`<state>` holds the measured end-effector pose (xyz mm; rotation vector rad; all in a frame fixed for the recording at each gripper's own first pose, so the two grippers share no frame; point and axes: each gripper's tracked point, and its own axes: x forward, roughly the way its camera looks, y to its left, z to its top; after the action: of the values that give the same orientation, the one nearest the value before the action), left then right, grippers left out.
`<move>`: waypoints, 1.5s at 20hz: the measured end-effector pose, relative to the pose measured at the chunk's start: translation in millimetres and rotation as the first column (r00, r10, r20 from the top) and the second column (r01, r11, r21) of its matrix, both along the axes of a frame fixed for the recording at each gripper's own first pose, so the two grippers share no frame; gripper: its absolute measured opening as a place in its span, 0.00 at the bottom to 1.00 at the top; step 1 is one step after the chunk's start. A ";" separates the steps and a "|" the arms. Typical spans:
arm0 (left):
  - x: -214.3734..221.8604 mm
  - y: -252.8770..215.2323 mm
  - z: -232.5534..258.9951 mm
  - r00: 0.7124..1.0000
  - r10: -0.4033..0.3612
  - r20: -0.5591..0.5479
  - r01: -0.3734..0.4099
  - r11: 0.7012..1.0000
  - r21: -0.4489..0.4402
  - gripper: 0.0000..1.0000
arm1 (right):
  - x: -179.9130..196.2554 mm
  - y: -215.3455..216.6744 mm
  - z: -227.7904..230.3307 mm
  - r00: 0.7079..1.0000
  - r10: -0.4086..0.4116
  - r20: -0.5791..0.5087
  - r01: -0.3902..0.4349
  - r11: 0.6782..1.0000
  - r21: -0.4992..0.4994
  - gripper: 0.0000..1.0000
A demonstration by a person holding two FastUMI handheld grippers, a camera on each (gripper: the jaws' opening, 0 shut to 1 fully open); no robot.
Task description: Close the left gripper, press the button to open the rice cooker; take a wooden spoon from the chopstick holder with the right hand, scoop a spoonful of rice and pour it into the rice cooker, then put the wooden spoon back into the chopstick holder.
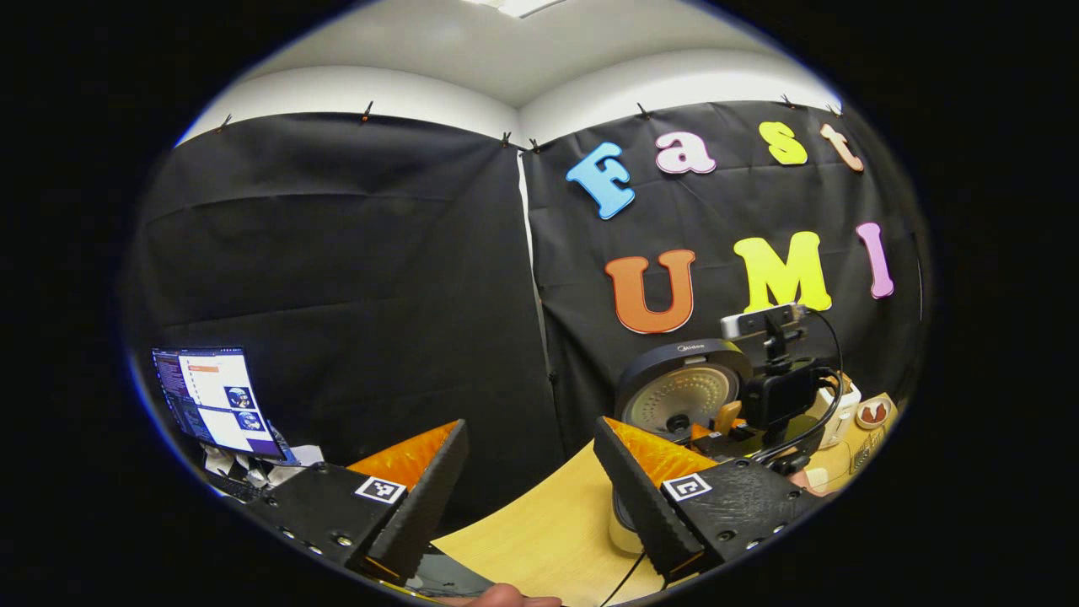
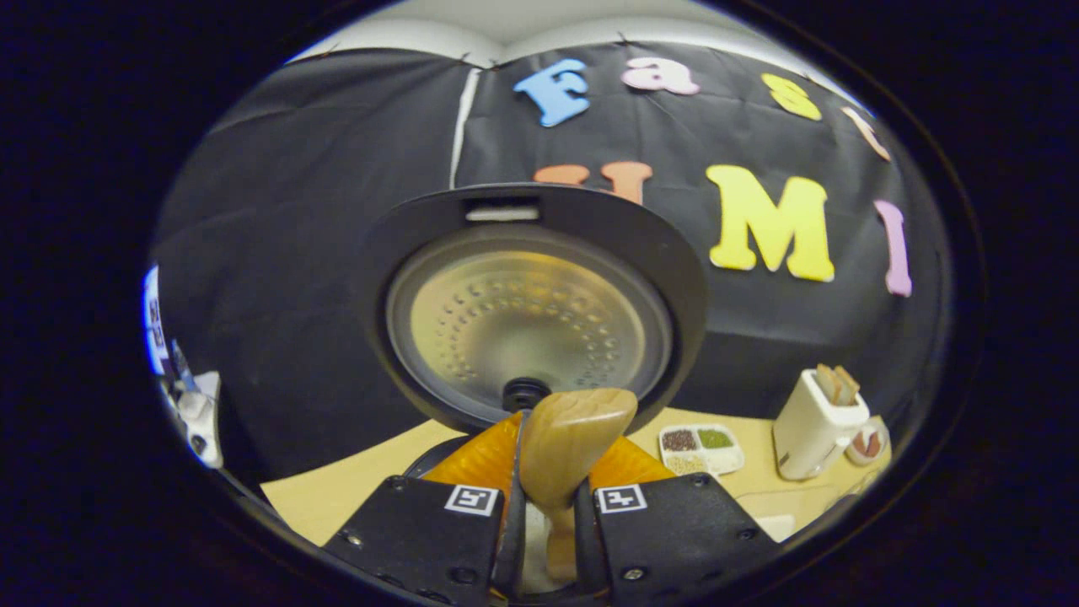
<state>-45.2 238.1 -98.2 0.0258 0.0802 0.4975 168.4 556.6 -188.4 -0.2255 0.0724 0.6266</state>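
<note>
Right tool on wooden spoon, handle hidden.

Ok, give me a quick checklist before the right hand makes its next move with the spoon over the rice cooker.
1. Rice cooker lid raised: ok.
2. Right gripper clamped on the wooden spoon: ok, jaws shut on its handle.
3. Spoon bowl pointing at the cooker: ok.
4. Rice in the spoon: cannot tell.
5. Left gripper clear of the cooker: ok, jaws open, back over the table.
6. Pot opening visible: cannot tell, hidden below the jaws.
</note>
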 end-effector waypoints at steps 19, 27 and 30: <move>-10.7 -3.1 10.4 1.000 -0.005 0.002 0.005 1.000 0.009 0.95 | -15.9 -13.0 34.9 0.972 0.099 -0.212 -0.018 0.935 0.354 0.29; -1.4 -14.7 16.6 0.999 -0.033 0.003 0.033 0.999 0.031 0.90 | 14.8 -63.4 46.5 0.919 0.111 -0.379 0.140 0.805 0.576 0.29; 5.0 -21.4 19.5 0.999 -0.049 0.001 0.049 0.998 0.036 0.95 | 23.6 -81.4 55.0 0.905 0.124 -0.406 0.176 0.761 0.625 0.29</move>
<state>-40.2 216.7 -78.7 0.0623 0.0681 0.4501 192.0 475.2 -133.4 0.6063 0.2749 0.6290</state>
